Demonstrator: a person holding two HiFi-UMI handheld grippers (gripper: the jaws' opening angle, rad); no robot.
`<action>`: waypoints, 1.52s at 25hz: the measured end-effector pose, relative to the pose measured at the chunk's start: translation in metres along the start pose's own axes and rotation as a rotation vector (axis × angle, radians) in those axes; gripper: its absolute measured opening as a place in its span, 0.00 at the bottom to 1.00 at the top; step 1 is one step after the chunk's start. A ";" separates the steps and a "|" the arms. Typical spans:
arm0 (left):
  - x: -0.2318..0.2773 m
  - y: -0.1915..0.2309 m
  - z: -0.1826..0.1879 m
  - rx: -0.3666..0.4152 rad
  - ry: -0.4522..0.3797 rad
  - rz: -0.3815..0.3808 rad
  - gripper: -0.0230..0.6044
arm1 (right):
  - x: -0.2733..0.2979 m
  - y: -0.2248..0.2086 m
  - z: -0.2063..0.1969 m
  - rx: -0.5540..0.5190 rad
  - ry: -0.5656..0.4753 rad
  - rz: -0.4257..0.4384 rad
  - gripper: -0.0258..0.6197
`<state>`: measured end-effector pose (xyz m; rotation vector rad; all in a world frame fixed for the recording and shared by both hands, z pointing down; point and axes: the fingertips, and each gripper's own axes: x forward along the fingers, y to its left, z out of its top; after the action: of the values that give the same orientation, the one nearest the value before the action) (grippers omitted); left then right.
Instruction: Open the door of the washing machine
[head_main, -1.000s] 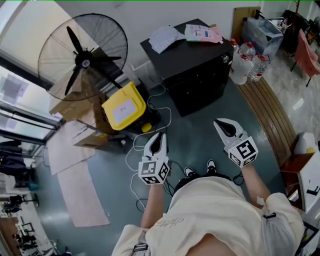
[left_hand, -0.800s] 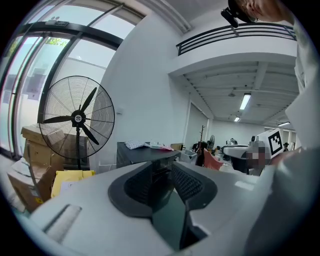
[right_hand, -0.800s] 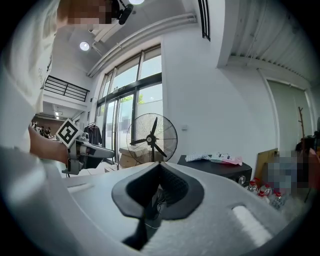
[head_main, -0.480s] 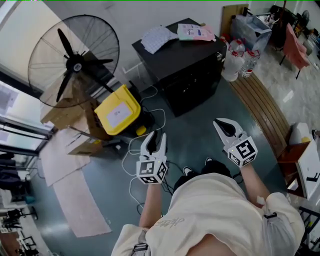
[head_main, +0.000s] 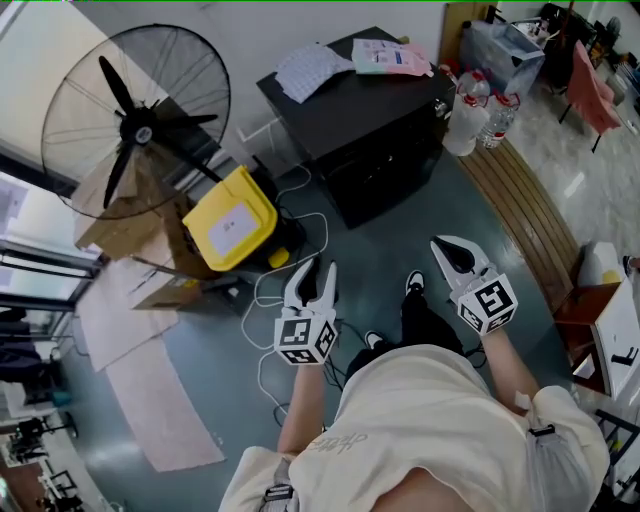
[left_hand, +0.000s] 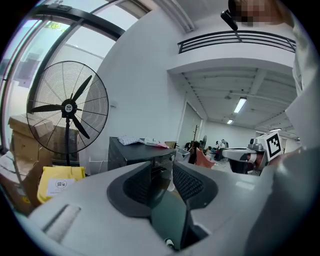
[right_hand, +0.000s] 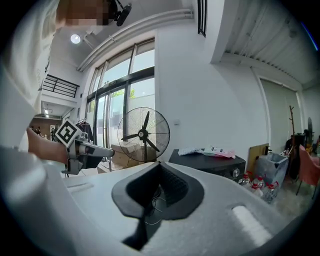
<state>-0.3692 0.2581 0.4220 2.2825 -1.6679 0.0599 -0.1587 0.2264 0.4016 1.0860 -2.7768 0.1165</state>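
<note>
The washing machine (head_main: 375, 130) is a black box against the far wall, with its dark front (head_main: 390, 180) facing me and papers on its top. It also shows straight ahead in the left gripper view (left_hand: 135, 155) and in the right gripper view (right_hand: 212, 162), where a round knob (right_hand: 235, 172) sits on its front. My left gripper (head_main: 315, 270) (left_hand: 162, 170) hangs over the floor short of the machine, open, nothing between its fingers. My right gripper (head_main: 440, 247) (right_hand: 160, 165) is beside it, shut and empty, also well short of the machine.
A big floor fan (head_main: 135, 125) stands at the left with cardboard boxes (head_main: 120, 215) and a yellow box (head_main: 230, 220) below it. Cables (head_main: 290, 260) lie on the floor in front. Water bottles (head_main: 470, 110) and a wooden bench (head_main: 530, 220) are to the machine's right.
The left gripper's jaws have opened from nearly closed. Both grippers have edged forward toward the machine, and the view has shifted slightly.
</note>
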 end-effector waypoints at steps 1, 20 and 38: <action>0.006 -0.001 0.001 0.008 0.007 0.001 0.28 | 0.005 -0.007 -0.002 0.010 0.000 0.005 0.04; 0.182 -0.009 0.058 0.066 0.083 0.065 0.27 | 0.103 -0.183 -0.002 0.083 -0.023 0.094 0.04; 0.264 0.005 0.060 0.067 0.108 0.001 0.27 | 0.140 -0.237 -0.004 0.102 -0.029 0.034 0.04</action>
<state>-0.2986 -0.0029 0.4234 2.2833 -1.6355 0.2378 -0.0984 -0.0401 0.4336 1.0716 -2.8436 0.2509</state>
